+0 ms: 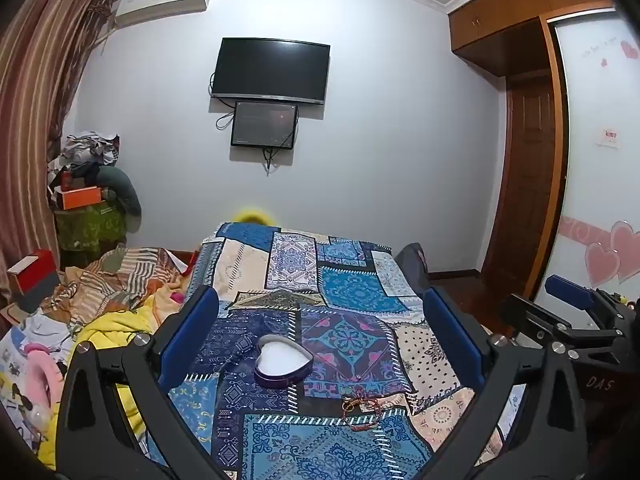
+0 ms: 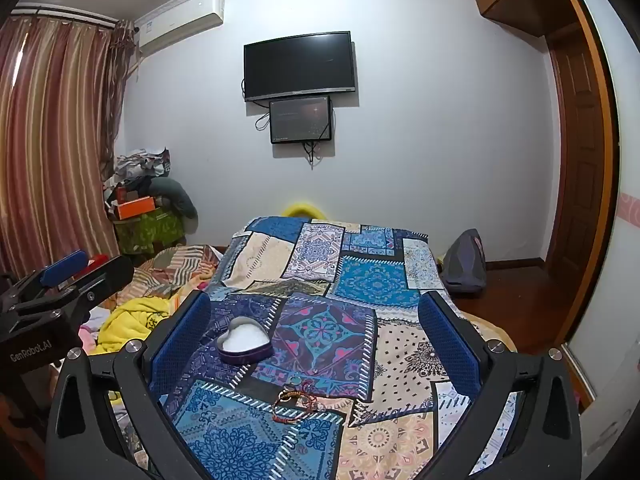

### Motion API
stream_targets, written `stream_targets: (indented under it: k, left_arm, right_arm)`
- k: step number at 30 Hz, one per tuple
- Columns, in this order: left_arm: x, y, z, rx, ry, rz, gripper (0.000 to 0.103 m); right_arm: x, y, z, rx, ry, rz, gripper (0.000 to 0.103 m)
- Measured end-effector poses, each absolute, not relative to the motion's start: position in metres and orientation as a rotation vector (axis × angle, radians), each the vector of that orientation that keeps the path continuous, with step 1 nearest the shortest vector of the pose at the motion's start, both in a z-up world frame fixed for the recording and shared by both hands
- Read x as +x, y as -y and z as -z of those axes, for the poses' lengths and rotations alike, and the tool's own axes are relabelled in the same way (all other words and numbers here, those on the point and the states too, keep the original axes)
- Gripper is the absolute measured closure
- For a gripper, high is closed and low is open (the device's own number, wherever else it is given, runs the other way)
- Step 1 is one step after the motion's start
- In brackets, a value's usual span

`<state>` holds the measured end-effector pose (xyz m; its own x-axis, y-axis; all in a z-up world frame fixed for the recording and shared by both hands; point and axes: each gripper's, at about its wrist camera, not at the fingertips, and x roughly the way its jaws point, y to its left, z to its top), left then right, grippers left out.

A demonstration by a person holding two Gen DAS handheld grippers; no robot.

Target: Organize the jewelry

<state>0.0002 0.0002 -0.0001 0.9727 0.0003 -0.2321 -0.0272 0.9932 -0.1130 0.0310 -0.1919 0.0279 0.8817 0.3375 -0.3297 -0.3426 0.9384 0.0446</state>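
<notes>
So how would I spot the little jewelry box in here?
Find the patchwork bedspread below the wall TV. Halfway down it sits the heart-shaped tin, open, purple-sided with a white lining. The red and gold bracelets lying nearer are loose cords, not a container.

Both views are evenly lit by soft indoor light that seems to come from above, with no hard glare. The wall [image 1: 360,160] looks pale blue-white and the television [image 1: 271,70] throws a faint shadow beneath it. Fisheye distortion bends the curtain [image 2: 52,140] and wardrobe [image 1: 532,160], and the corners go black. The bedspread [image 2: 320,320] is sharp at centre and softer at the edges.
</notes>
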Motion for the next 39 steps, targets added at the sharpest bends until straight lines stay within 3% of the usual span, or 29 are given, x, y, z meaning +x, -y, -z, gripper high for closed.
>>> stream_targets:
  k: [39]
  left_arm:
    - [0.0021,0.0028,0.0019,-0.084,-0.240,-0.010,0.000]
  right_arm:
    - [0.0324,0.1905,-0.0236,-0.021,-0.340,-0.353,0.000]
